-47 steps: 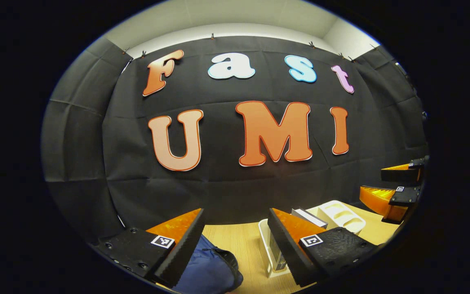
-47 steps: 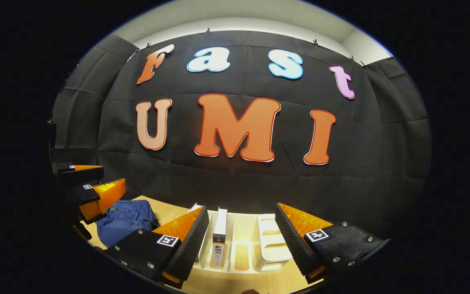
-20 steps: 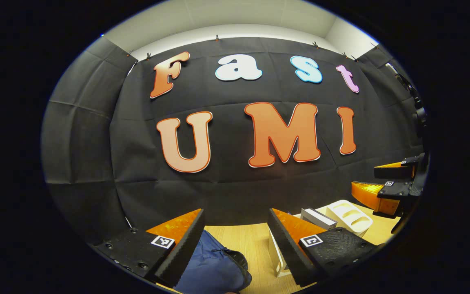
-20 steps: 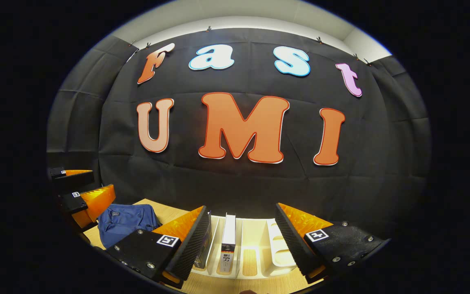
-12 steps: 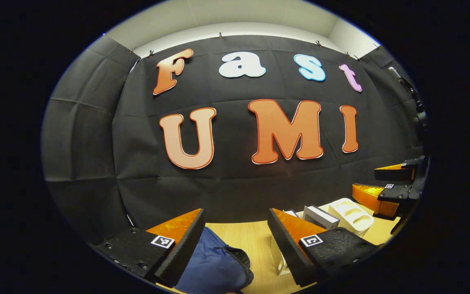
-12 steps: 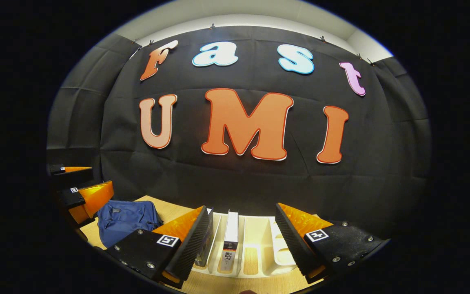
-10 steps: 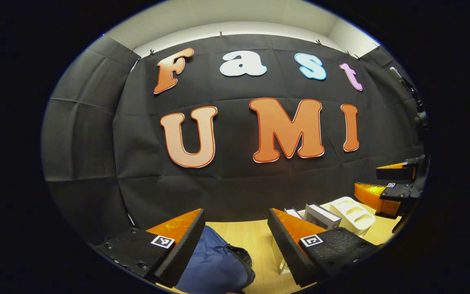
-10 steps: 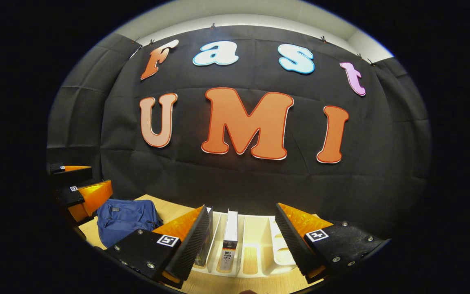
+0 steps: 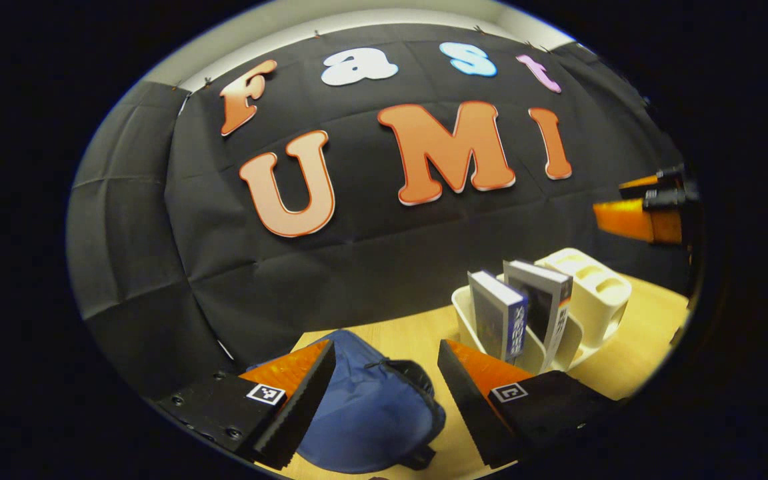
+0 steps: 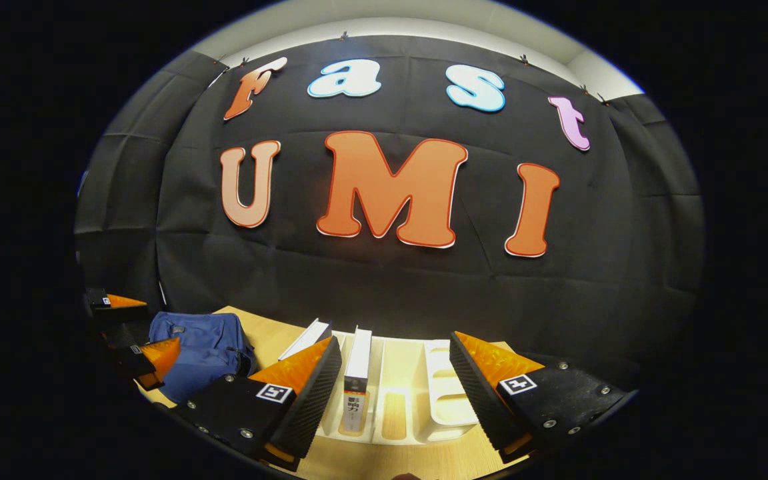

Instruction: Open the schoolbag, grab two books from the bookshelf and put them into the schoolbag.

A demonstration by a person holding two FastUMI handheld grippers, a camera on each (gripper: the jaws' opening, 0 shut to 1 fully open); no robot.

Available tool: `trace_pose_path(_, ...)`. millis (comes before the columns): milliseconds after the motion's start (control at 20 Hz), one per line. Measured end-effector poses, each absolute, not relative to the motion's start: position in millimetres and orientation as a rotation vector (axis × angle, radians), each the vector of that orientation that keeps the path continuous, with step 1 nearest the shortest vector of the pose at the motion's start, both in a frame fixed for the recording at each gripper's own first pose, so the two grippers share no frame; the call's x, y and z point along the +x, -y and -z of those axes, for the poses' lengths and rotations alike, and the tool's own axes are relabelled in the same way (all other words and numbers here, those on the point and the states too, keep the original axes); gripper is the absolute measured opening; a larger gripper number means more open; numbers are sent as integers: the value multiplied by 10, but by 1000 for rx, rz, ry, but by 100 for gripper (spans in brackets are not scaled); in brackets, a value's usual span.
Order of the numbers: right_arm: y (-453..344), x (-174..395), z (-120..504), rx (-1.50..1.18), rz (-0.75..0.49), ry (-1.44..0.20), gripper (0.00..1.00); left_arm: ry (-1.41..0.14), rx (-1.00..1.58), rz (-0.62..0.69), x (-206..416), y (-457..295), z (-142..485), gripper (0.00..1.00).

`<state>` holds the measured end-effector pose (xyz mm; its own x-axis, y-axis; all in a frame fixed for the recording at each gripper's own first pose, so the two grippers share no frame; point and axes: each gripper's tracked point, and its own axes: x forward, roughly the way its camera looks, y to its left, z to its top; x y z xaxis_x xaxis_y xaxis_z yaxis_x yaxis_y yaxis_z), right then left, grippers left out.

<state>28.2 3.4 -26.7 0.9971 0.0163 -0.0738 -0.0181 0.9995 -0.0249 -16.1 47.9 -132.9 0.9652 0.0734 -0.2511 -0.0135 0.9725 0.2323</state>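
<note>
While the blue schoolbag (image 9: 371,407) lies closed on the wooden table (image 9: 631,353), the left gripper view places the left gripper (image 9: 384,400) directly above it, fingers parted and empty; two books (image 9: 524,313) stand upright in the white bookshelf (image 9: 597,293) just beside the bag. In the right gripper view, the right gripper (image 10: 394,390) hangs released and empty over the bookshelf (image 10: 451,400), one book (image 10: 356,373) between its fingers' line. Judgement: opening is in hand; the next move calls for descending to the bag's zip, not discernible here.

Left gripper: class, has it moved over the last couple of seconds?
Yes. The left gripper has sunk lower beside the schoolbag, which lies on the table.
</note>
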Motion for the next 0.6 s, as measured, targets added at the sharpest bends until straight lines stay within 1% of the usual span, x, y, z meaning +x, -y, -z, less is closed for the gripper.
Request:
trace_pose_path(350, 232, 269, 439, -31, 42, -115, 97, -435, 460, 16, -264, -477, 2320, 96)
trace_pose_path(600, 355, 271, 508, -42, 77, -137, 97, -575, 555, 44, -422, -494, 2898, 95)
